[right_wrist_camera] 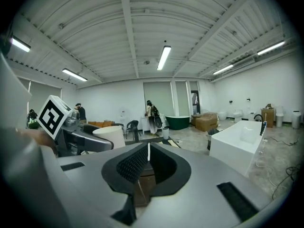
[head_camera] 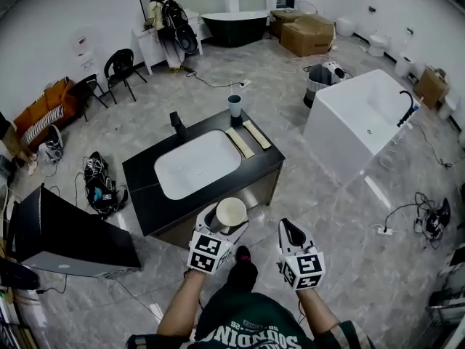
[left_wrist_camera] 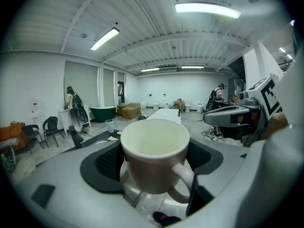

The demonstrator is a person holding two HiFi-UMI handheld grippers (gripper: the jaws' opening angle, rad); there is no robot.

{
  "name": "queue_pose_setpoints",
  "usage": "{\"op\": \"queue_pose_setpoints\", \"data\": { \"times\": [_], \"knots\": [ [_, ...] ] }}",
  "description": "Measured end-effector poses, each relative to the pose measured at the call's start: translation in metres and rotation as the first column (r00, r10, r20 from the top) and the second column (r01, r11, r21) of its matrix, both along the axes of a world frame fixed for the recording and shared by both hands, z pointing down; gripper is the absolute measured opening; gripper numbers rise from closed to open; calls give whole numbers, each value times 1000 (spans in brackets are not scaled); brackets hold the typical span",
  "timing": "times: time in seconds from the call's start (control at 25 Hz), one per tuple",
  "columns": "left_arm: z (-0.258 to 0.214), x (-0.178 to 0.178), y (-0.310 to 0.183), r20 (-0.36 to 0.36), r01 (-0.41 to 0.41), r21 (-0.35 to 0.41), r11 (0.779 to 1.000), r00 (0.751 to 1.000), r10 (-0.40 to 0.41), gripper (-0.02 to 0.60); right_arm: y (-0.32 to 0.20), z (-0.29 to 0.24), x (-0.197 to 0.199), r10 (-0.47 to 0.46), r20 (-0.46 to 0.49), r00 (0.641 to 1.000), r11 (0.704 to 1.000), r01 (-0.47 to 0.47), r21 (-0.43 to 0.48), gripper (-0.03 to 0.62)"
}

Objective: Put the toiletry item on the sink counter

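Observation:
A cream mug [head_camera: 232,212] with an empty inside is held upright in my left gripper [head_camera: 221,219], just in front of the black sink counter [head_camera: 145,195]. In the left gripper view the mug [left_wrist_camera: 154,151] fills the gap between the black pads, its handle pointing toward the camera. My left gripper [left_wrist_camera: 155,167] is shut on it. My right gripper [head_camera: 290,229] hangs to the right of the mug, off the counter. Seen in the right gripper view, my right gripper [right_wrist_camera: 147,152] is shut with nothing between its pads. The white basin [head_camera: 196,163] sits in the counter's middle.
On the counter's far end stand a grey cup [head_camera: 235,105], two beige strips [head_camera: 248,138] and a black faucet [head_camera: 177,121]. A white bathtub [head_camera: 360,118] stands at the right, a black box [head_camera: 62,235] at the left. Cables and bags lie on the floor.

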State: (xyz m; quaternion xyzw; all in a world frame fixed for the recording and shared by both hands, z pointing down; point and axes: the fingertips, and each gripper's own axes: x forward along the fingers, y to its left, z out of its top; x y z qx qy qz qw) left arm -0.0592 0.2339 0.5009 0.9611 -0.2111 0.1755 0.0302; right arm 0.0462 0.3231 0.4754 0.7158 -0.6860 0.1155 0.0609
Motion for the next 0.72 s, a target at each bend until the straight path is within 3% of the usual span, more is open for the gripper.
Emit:
{"op": "queue_pose_setpoints", "data": {
  "times": [0.32,0.72],
  "knots": [
    [5,40,-102,-2,18,-35,999,1000,-18,414,-112,-8,42,-25,-9,1000,999,25,-21,43],
    [17,56,-214,24,68,-67,995,997,-66,414,-233,-7,62,-92,-8,996,995,92,-37,43]
  ]
}}
